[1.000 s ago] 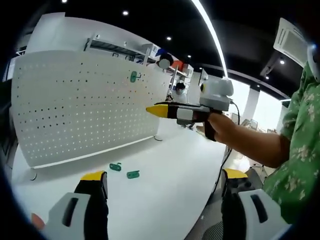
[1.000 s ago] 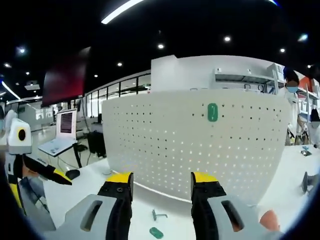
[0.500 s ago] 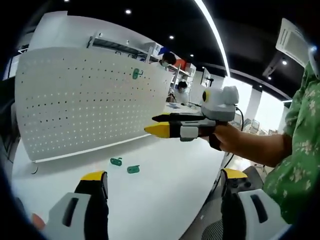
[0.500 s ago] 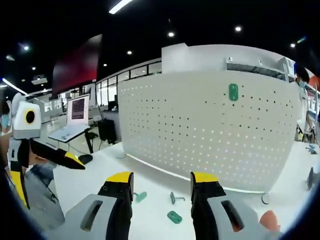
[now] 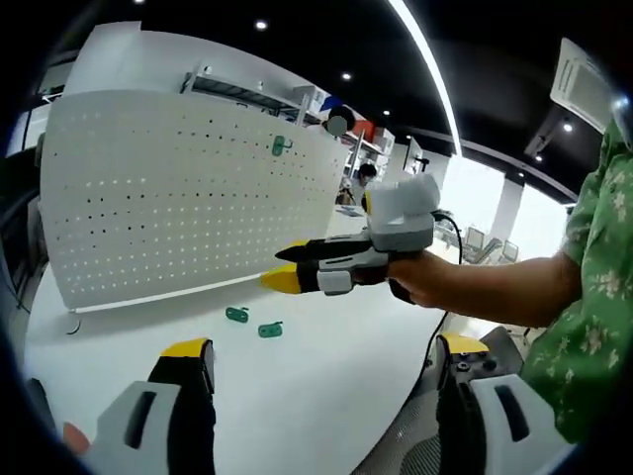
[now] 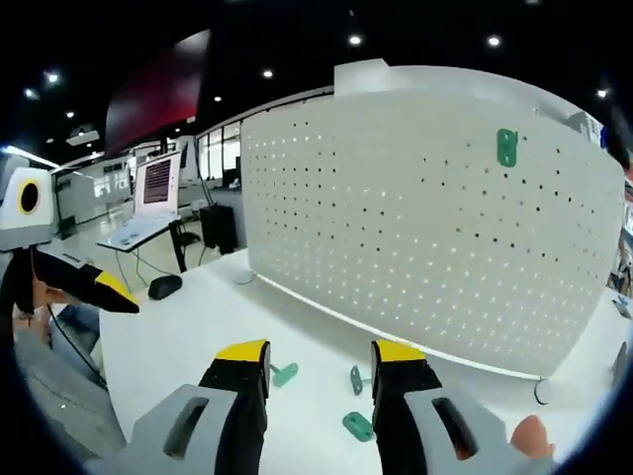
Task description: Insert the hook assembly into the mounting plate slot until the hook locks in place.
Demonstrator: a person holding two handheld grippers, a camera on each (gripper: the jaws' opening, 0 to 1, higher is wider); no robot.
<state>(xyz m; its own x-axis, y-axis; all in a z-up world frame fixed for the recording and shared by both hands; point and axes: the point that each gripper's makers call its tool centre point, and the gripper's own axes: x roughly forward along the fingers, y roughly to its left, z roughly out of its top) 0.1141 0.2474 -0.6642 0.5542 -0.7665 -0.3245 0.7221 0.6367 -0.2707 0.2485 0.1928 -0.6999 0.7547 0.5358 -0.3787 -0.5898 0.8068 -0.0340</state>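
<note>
Right gripper view: right gripper partly hides hook.

The left gripper view looks from further back, across the white table to the pegboard. The right gripper view faces the pegboard nearer, low over the table. Both views share these.

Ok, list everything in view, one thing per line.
pegboard: one, white, upright on the table.
mounted hook: one, green, high on the pegboard.
loose hooks: three, green, lying on the table before the pegboard.
table: one, white.
laptop: one, open, on a desk at the back.
left gripper: yellow-tipped, open, empty.
right gripper: yellow-tipped, open, above the loose hooks.
hand: one, holding the right gripper.
sleeve: green, flowered.
</note>
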